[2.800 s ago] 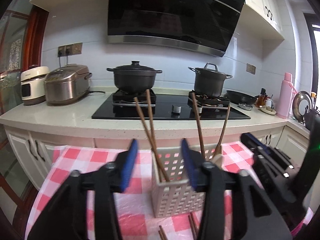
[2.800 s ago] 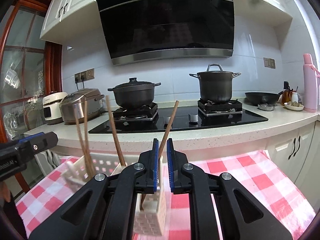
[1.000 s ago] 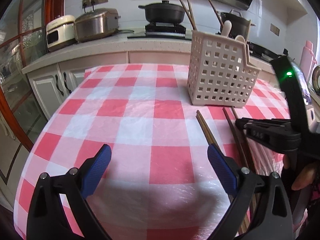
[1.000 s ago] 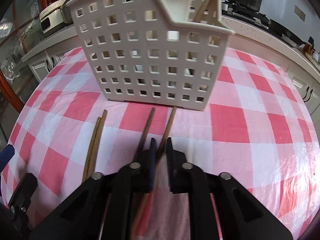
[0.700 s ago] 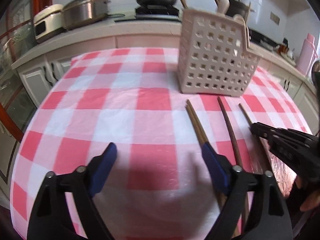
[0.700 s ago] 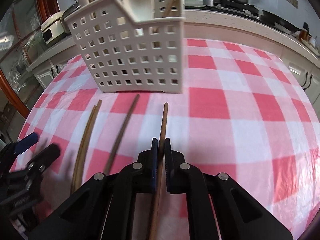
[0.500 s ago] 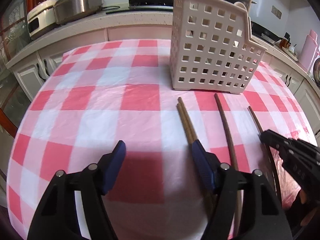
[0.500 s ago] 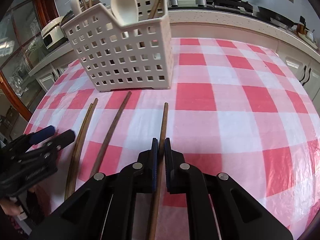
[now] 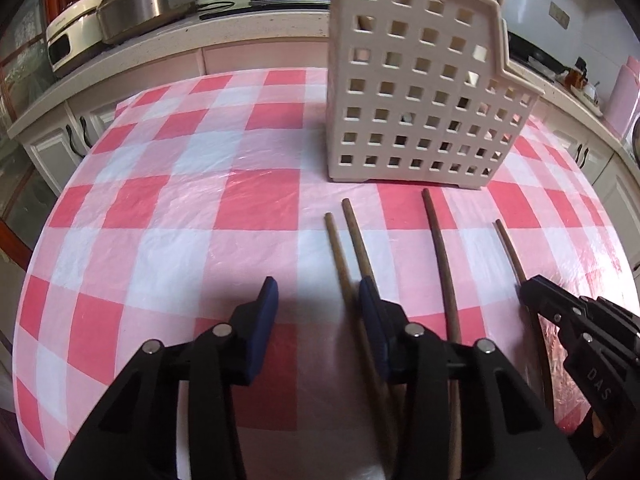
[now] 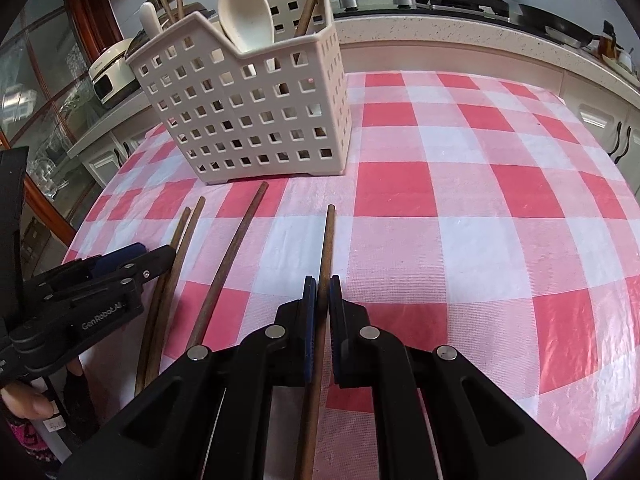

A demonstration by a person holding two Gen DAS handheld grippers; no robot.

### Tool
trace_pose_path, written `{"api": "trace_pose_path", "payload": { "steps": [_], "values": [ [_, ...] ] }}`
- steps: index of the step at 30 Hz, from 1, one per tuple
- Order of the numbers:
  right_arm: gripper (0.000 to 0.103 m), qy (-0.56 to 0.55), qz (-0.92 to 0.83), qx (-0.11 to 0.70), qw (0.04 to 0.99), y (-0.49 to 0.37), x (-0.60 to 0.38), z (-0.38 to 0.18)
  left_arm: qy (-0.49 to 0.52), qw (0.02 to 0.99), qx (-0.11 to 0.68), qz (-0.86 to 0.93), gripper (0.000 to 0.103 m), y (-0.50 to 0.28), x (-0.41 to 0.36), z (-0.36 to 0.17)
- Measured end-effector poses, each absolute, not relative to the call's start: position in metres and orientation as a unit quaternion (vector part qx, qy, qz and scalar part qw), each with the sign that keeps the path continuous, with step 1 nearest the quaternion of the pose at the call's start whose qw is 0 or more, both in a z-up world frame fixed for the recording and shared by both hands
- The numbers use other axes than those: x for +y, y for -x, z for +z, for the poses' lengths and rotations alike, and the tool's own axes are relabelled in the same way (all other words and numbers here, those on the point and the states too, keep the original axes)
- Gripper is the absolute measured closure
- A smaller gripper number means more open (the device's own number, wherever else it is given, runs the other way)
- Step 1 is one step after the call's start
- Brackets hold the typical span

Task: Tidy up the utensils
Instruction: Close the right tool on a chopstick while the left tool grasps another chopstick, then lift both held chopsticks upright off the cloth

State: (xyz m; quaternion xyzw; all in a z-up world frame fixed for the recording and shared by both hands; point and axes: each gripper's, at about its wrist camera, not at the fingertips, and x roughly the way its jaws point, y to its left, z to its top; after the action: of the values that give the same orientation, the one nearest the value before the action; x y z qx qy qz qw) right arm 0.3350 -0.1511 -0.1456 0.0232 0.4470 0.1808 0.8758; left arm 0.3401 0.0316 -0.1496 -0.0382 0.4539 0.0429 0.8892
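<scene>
Left wrist view: the left gripper [image 9: 316, 300], its jaws just closing and now half-narrowed over bare cloth, has its right pad beside the paired brown wooden chopsticks [image 9: 348, 248] at lower centre; it needs to shift right to straddle them.

Right wrist view: the right gripper [image 10: 320, 292] pinches a single dark wooden chopstick [image 10: 327, 236] lying below the white perforated plastic utensil basket [image 10: 256, 120] at upper left; I judge lifting it into the basket comes next.

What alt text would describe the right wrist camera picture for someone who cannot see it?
The right gripper is shut on one brown chopstick on a red-checked tablecloth. Three more chopsticks lie left, before a white utensil basket; the left gripper nears them.
</scene>
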Motion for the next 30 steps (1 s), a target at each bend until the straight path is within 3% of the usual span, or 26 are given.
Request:
{"api": "trace_pose_path", "payload": {
  "steps": [8,15,30],
  "values": [
    [0.096,0.023,0.176,0.452,0.874,-0.341,-0.140,-0.144,0.020,0.890,0.454,0.022,0.095,-0.342,0.021,-0.149],
    [0.097,0.019,0.179,0.433,0.883,-0.335,-0.142,-0.134,0.065,0.891,0.449,-0.003,0.096,-0.341,0.035,-0.146],
    [0.097,-0.001,0.192,0.331,0.924,-0.291,-0.149,-0.072,0.039,0.943,0.330,-0.007,0.096,-0.278,0.032,-0.076]
  ]
}}
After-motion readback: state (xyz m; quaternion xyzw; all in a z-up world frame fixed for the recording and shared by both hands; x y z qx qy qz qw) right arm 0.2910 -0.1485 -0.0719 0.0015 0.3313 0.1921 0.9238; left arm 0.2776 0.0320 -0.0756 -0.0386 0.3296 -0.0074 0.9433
